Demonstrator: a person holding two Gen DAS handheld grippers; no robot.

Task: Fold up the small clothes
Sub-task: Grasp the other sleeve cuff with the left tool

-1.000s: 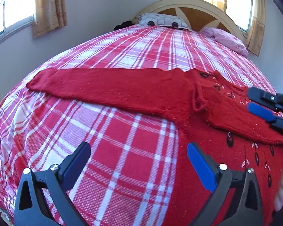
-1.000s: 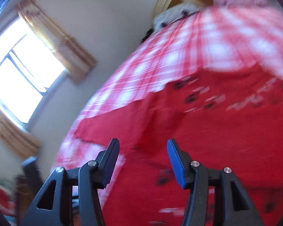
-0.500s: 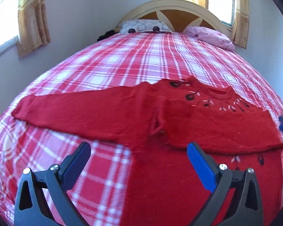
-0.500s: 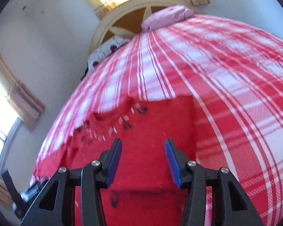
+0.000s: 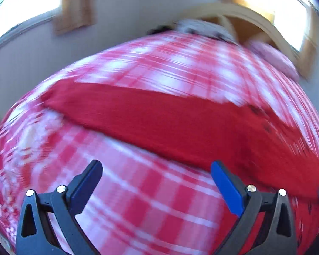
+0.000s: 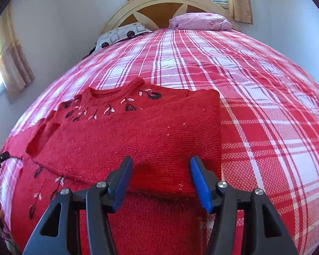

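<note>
Lying flat on the bed's red-and-white plaid bedspread (image 6: pixel 255 97), the red knit sweater (image 6: pixel 125 140) sits toward the bed's left side in the right wrist view, its round neckline turned to the headboard (image 6: pixel 165 2). Dark and pale embroidered motifs run below the collar, and more show lower down near the hem on the left. One sleeve is folded across the chest, its cuff end reaching the sweater's left part, and the fold makes a straight edge on the sweater's right side. The right claw (image 6: pixel 161 180) hangs just over the lower front of that folded panel, jaws spread wide with nothing between them; whether the tips touch the knit cannot be told. A grey patterned pillow (image 6: pixel 123 35) and a pink pillow (image 6: pixel 200 21) lie against the headboard at the far end of the bed.

The left wrist view is blurred. There the other sleeve (image 5: pixel 138 110) stretches out straight across the bedspread toward the bed's left edge, away from the body of the sweater. The left claw (image 5: pixel 155 180) is above bare plaid just short of this sleeve, jaws wide apart and empty. Curtains (image 5: pixel 76 4) hang at a window on the wall behind.
</note>
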